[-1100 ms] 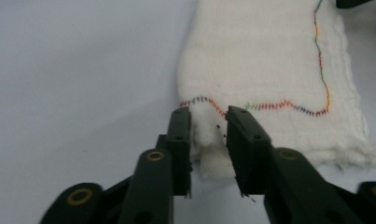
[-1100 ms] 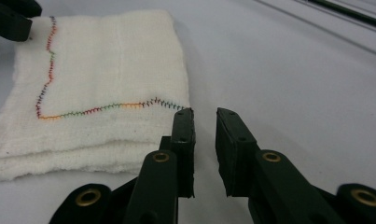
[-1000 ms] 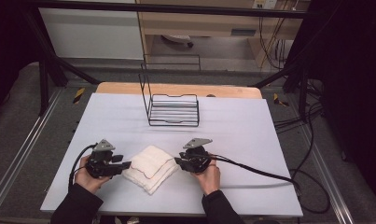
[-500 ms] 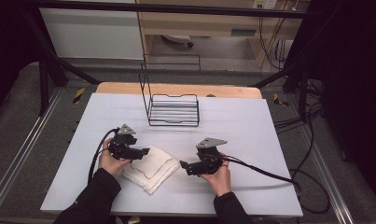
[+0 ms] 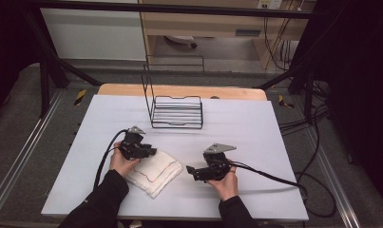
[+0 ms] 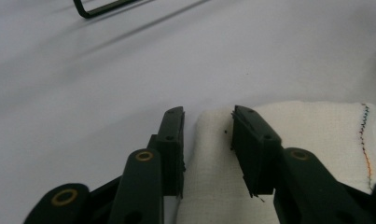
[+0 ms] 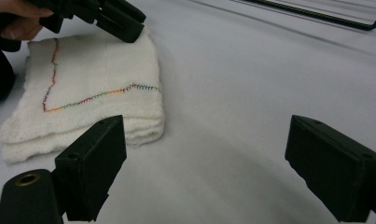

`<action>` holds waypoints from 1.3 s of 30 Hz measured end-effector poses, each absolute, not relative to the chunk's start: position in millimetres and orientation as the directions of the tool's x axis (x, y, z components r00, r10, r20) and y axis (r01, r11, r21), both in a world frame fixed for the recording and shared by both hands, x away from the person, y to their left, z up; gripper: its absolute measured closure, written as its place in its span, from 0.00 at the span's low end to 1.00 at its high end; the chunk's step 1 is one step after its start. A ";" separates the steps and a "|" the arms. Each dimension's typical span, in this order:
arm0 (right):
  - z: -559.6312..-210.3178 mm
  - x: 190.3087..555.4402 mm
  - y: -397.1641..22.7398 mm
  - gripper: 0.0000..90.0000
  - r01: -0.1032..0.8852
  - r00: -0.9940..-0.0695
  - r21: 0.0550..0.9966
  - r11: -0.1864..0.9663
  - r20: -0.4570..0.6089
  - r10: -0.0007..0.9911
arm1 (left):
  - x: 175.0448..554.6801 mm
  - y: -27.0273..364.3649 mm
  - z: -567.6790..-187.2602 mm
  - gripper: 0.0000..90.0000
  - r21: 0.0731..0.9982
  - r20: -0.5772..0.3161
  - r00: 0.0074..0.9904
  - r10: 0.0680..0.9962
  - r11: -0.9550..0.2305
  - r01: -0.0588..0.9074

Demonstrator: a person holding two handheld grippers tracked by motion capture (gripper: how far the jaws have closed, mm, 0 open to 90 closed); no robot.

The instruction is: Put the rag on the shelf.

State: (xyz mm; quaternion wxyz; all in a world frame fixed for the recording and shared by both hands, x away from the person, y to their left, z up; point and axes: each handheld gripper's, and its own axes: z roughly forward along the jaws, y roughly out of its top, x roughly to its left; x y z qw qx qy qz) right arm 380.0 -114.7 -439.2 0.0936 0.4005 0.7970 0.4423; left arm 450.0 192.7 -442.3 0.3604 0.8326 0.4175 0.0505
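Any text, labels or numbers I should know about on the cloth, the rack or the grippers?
None can be read.
Cloth: a line of rainbow stitching, no letters.
Wire rack: bare black wire, no label.
Left gripper and right gripper: plain black jaws, no markings.
Yellow-and-black tape on the floor: a hazard stripe, no words.
Box on the back shelf: too small to tell.

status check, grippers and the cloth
Left gripper closing over folded cloth edge, no pinch visible yet. Right gripper open, empty, beside it. Wire rack well behind.
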 end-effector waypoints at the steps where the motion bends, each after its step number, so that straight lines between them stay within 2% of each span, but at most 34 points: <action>1: -438.8 380.2 -114.4 0.14 0.558 -0.660 0.780 0.282 0.212 0.721 | 449.9 192.3 -442.2 0.77 0.640 -0.221 0.645 0.731 -0.390 0.662; 4: -437.0 381.2 -111.4 0.15 0.558 -0.660 0.780 0.283 0.210 0.721 | 448.2 190.2 -441.4 0.83 0.638 -0.213 0.649 0.730 -0.400 0.658; 9: -435.5 385.3 -98.3 0.15 0.571 -0.658 0.768 0.291 0.216 0.721 | 445.8 187.0 -441.1 0.85 0.643 -0.178 0.660 0.730 -0.422 0.640; 20: -449.7 391.3 -65.5 0.49 0.622 -0.614 0.738 0.262 0.252 0.748 | 443.0 185.9 -441.8 0.85 0.658 -0.138 0.675 0.725 -0.442 0.609; 28: -456.2 387.4 -60.2 0.64 0.641 -0.602 0.720 0.268 0.254 0.757 | 441.8 185.0 -442.0 0.85 0.661 -0.131 0.678 0.723 -0.446 0.603; 39: -457.9 384.2 -57.3 0.85 0.685 -0.574 0.693 0.223 0.326 0.751 | 440.2 183.5 -441.1 0.86 0.660 -0.117 0.675 0.728 -0.451 0.601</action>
